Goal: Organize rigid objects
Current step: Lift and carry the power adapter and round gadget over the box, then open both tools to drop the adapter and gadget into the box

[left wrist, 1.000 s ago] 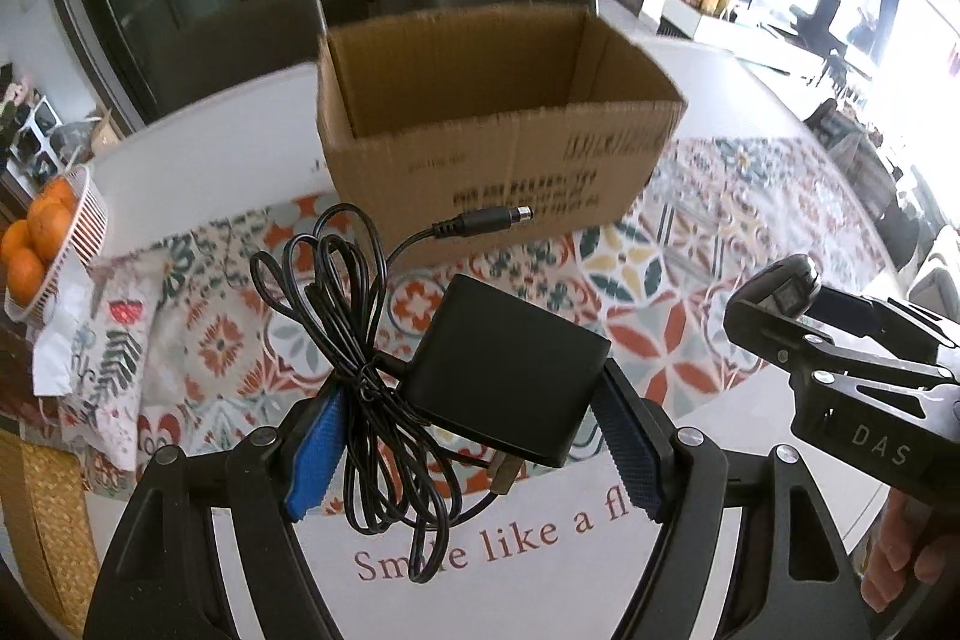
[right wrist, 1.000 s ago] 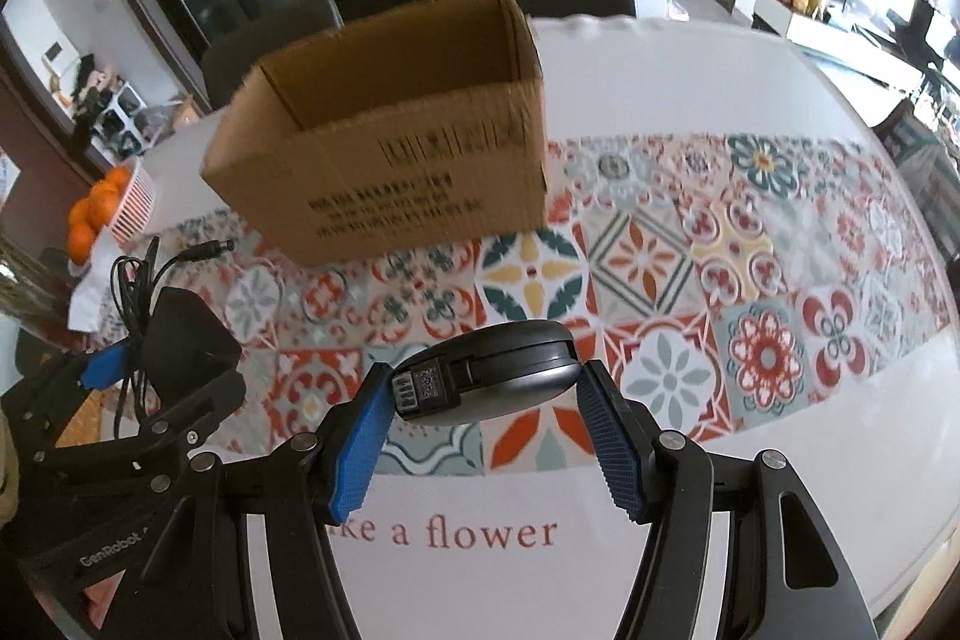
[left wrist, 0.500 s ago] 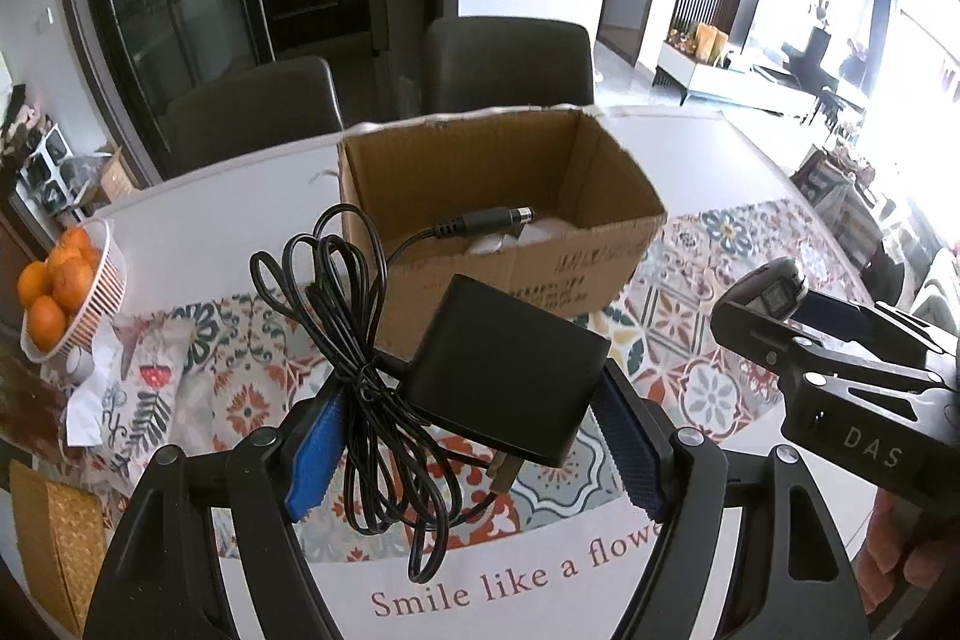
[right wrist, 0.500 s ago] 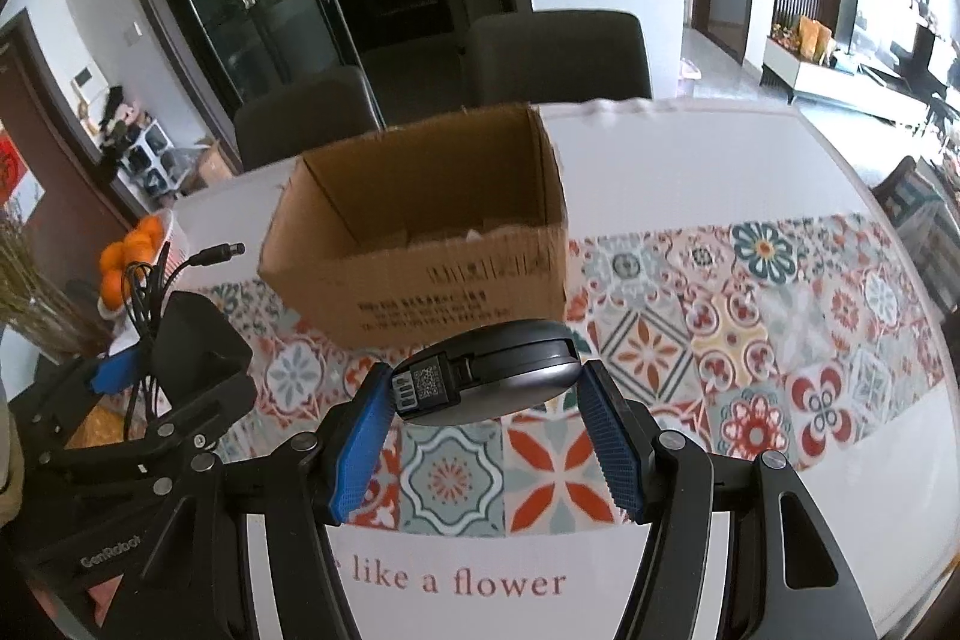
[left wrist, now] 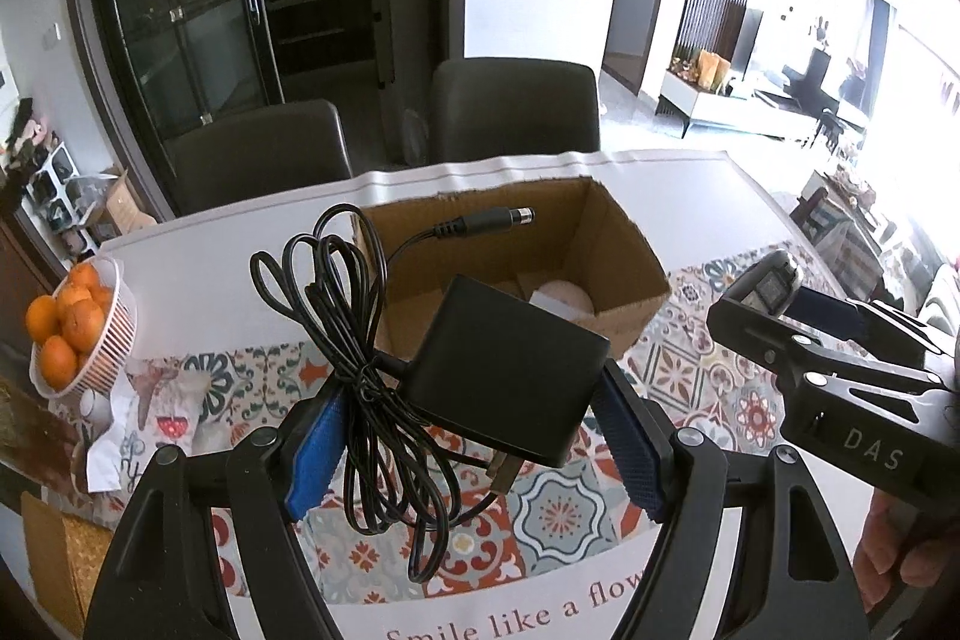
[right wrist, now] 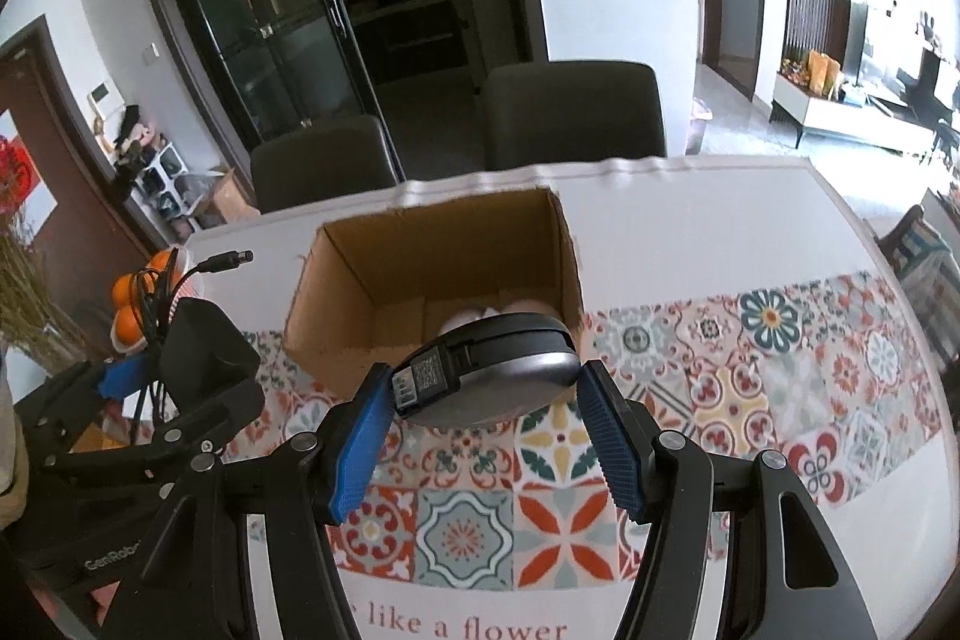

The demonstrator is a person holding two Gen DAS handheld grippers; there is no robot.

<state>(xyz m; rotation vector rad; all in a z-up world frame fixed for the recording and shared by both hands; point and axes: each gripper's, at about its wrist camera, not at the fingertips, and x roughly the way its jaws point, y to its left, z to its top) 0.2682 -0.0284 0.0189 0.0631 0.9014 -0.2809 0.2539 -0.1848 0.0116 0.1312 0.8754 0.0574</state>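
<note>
Two grippers, both loaded and held above the table. Left gripper [left wrist: 474, 442]: blue pads pinch a black power adapter [left wrist: 510, 379] with its bundled cable [left wrist: 360, 376] squeezed in against the left pad; the cable loops stick up and hang down, and the barrel plug [left wrist: 486, 222] points right, in line with the box opening in the left wrist view. The adapter's metal prongs poke out below the body.

Right gripper [right wrist: 486, 436]: blue pads pinch a grey computer mouse [right wrist: 498, 370] by its sides, tilted, with the label end against the left pad. In the left wrist view it shows at the right edge, mouse end-on.

Beyond both jaws: an open cardboard box [right wrist: 336, 304] on the patterned table runner [right wrist: 780, 388], flaps up, something white and roundish [left wrist: 564, 295] on its floor; I can't tell what it is. Both held items are on the near side of the box, above the runner, not inside it.

Further out: white basket of oranges [left wrist: 78, 334] at the table's left edge, a printed cloth [left wrist: 156, 412] just beside it, two dark chairs [right wrist: 570, 112] behind the table, and a glass-door cabinet [right wrist: 258, 4] at the back.
</note>
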